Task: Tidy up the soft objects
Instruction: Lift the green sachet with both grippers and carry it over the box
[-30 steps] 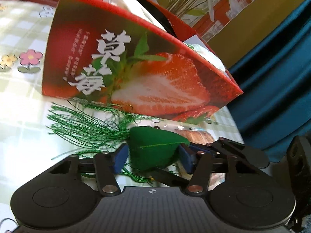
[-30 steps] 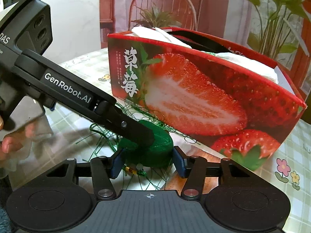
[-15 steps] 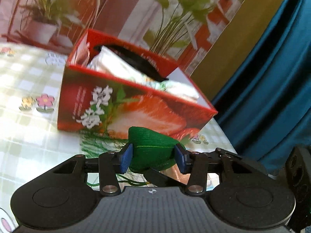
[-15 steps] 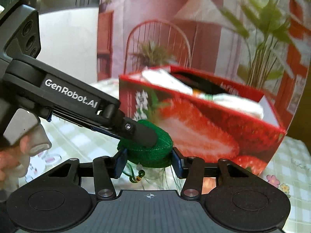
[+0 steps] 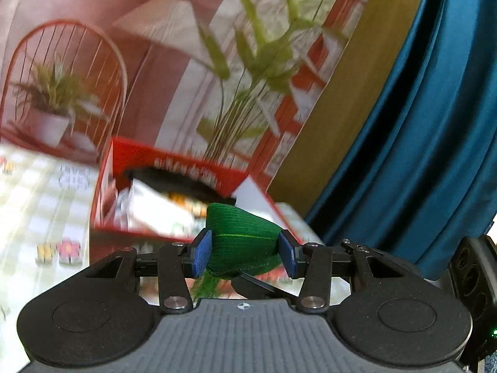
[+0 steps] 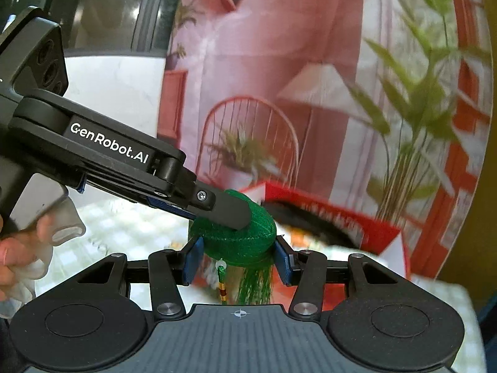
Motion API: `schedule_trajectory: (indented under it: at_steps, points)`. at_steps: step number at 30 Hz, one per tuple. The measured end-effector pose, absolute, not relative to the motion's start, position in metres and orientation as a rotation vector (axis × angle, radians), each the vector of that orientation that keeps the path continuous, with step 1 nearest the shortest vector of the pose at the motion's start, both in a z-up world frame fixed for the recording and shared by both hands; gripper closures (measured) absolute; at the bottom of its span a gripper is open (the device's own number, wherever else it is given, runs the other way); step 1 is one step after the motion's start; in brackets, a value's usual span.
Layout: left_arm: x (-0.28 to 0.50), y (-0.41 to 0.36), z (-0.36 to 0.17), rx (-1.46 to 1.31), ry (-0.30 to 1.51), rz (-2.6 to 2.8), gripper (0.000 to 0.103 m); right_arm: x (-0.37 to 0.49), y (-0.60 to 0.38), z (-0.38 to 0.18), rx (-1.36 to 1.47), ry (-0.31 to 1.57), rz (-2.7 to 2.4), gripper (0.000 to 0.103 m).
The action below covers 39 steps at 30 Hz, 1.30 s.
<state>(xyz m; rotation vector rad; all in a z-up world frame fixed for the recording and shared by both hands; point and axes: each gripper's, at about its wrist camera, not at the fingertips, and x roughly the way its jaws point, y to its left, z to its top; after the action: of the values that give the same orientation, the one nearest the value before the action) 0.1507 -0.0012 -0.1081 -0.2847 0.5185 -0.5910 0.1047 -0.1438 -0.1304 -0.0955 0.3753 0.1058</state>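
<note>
Between both sets of blue pads, green fabric pouch is clamped from two sides: left gripper closed on it, right gripper closed on it too. Pouch is up in the air, in front of the red strawberry box, not touching the checked tablecloth. Green tassel and a small beaded cord hang below the pouch. Box is open-topped with white packets inside, blurred. Person's hand grips the left gripper's handle. Blue curtain on the right.
</note>
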Motion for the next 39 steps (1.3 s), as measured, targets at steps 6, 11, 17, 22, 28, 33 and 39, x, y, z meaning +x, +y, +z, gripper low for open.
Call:
schedule_trajectory:
  at_steps: [6, 11, 17, 22, 28, 33, 39]
  points:
    - [0.169, -0.006, -0.069, -0.271, 0.422, -0.590, 0.054, 0.125, -0.160, -0.096, -0.140, 0.293, 0.103, 0.058]
    - [0.181, -0.010, -0.046, -0.291, 0.332, -0.591, 0.054, 0.144, -0.171, -0.070, -0.208, 0.190, 0.084, 0.058]
    - [0.205, -0.030, -0.049, -0.271, 0.335, -0.597, 0.054, 0.166, -0.185, -0.075, -0.242, 0.151, 0.034, 0.058]
    - [0.226, -0.041, -0.073, -0.268, 0.396, -0.589, 0.054, 0.184, -0.199, -0.102, -0.213, 0.196, 0.012, 0.058]
    - [0.252, -0.049, -0.100, -0.262, 0.465, -0.583, 0.054, 0.203, -0.210, -0.133, -0.167, 0.273, -0.005, 0.058]
    - [0.269, -0.056, -0.111, -0.253, 0.478, -0.579, 0.054, 0.214, -0.220, -0.149, -0.136, 0.308, -0.028, 0.058]
    - [0.288, -0.061, -0.126, -0.246, 0.522, -0.577, 0.054, 0.228, -0.229, -0.164, -0.119, 0.360, -0.058, 0.058]
